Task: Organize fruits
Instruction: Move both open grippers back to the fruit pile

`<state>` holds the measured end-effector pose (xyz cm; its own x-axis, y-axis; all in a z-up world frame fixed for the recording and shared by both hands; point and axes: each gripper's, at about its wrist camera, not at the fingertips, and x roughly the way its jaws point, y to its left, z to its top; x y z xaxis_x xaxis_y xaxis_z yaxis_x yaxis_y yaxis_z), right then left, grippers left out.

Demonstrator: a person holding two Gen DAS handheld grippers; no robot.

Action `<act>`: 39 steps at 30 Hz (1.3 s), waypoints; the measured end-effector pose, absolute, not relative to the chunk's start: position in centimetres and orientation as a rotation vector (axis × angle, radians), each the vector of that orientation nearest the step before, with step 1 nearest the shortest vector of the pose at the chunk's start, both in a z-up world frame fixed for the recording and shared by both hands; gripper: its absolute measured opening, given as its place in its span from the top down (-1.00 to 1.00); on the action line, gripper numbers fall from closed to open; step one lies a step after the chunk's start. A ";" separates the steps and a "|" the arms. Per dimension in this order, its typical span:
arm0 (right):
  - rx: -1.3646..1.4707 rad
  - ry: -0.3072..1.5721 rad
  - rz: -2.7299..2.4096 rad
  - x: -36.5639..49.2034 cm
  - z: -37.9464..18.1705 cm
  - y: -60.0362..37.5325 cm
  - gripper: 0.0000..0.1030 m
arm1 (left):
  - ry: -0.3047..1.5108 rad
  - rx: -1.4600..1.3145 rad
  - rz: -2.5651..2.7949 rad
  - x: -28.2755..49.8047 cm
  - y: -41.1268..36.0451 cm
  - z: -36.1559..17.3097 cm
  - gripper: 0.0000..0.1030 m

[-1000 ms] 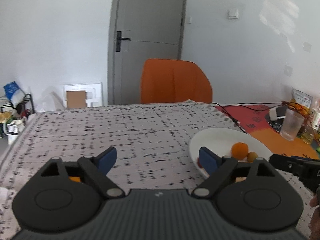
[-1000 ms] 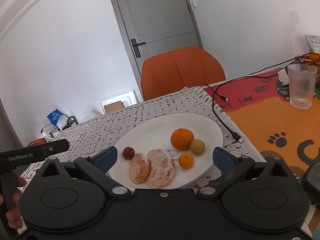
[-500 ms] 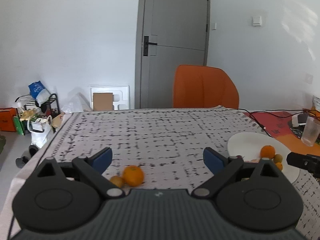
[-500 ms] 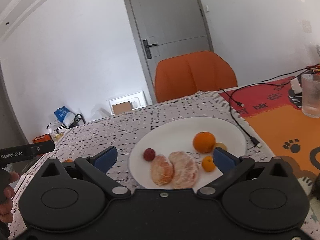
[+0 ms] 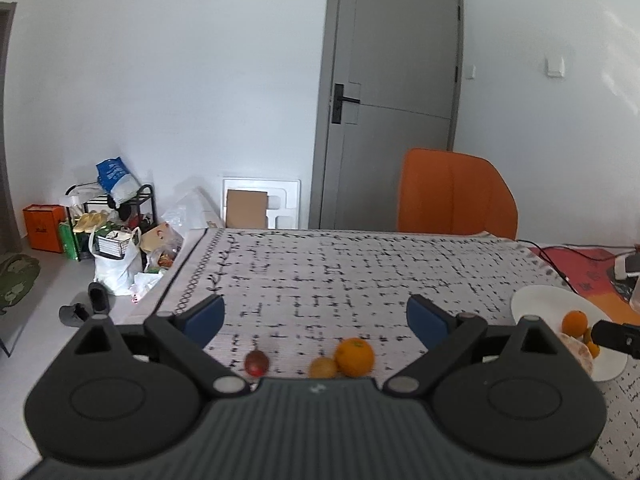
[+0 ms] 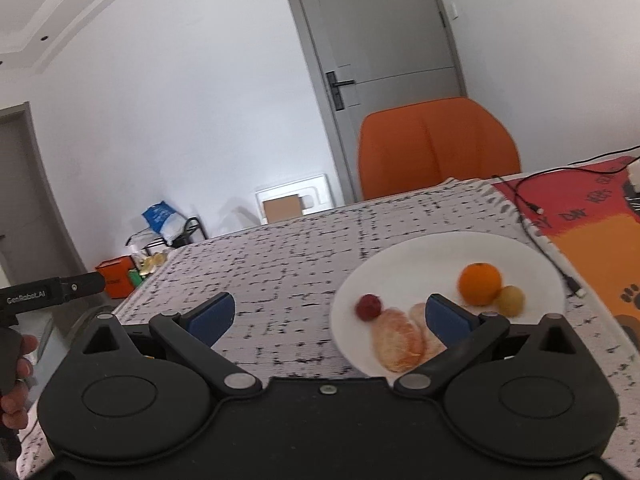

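In the left wrist view, an orange [image 5: 354, 357], a small yellow-brown fruit [image 5: 323, 367] and a small red fruit [image 5: 256, 362] lie on the patterned tablecloth, just below my open, empty left gripper [image 5: 316, 315]. The white plate [image 5: 536, 304] sits at the right. In the right wrist view the plate [image 6: 408, 264] holds an orange [image 6: 479, 283], a yellow-brown fruit [image 6: 509, 300], a red fruit [image 6: 368, 306] and peeled citrus pieces [image 6: 396, 344]. My right gripper [image 6: 330, 314] is open and empty, over the plate's left edge.
An orange chair [image 5: 456, 194] stands behind the table, in front of a grey door [image 5: 392, 92]. A red and orange mat [image 6: 592, 220] with a black cable [image 6: 532, 208] lies right of the plate. Bags and a rack [image 5: 112, 220] stand on the floor at left.
My left gripper has swung left and pulled back, bringing three loose fruits on the cloth into view. My right gripper has shifted left, so the plate now sits to its right.
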<state>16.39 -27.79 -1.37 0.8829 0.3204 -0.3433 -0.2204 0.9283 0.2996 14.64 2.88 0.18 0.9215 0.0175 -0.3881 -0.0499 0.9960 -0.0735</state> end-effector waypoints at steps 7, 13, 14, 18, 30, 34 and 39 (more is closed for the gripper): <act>0.241 0.415 0.322 16.9 -1.2 -25.9 -1.00 | 0.406 -0.106 0.068 14.3 5.2 -0.3 -0.88; 0.219 0.424 0.358 17.3 -1.1 -24.2 -1.00 | 0.418 -0.144 0.084 14.2 6.8 -1.0 -0.87; 0.212 0.427 0.362 17.4 -1.2 -23.8 -1.00 | 0.419 -0.150 0.079 14.1 7.0 -1.1 -0.87; 0.201 0.436 0.390 17.6 -1.1 -22.5 -0.98 | 0.426 -0.160 0.092 13.9 7.8 -1.9 -0.86; 0.165 0.492 0.476 19.2 -1.7 -18.5 -0.84 | 0.457 -0.199 0.098 13.9 9.8 -3.7 -0.79; 0.151 0.521 0.507 19.8 -2.1 -16.6 -0.66 | 0.465 -0.206 0.094 14.0 10.2 -4.2 -0.72; 0.133 0.564 0.547 20.5 -2.8 -14.3 -0.49 | 0.478 -0.219 0.089 14.2 10.8 -4.8 -0.58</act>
<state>20.52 -14.28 -2.78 0.7074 0.5263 -0.4718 -0.4553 0.8499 0.2653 14.17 10.75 -4.79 0.8845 0.0332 -0.4654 -0.1357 0.9727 -0.1885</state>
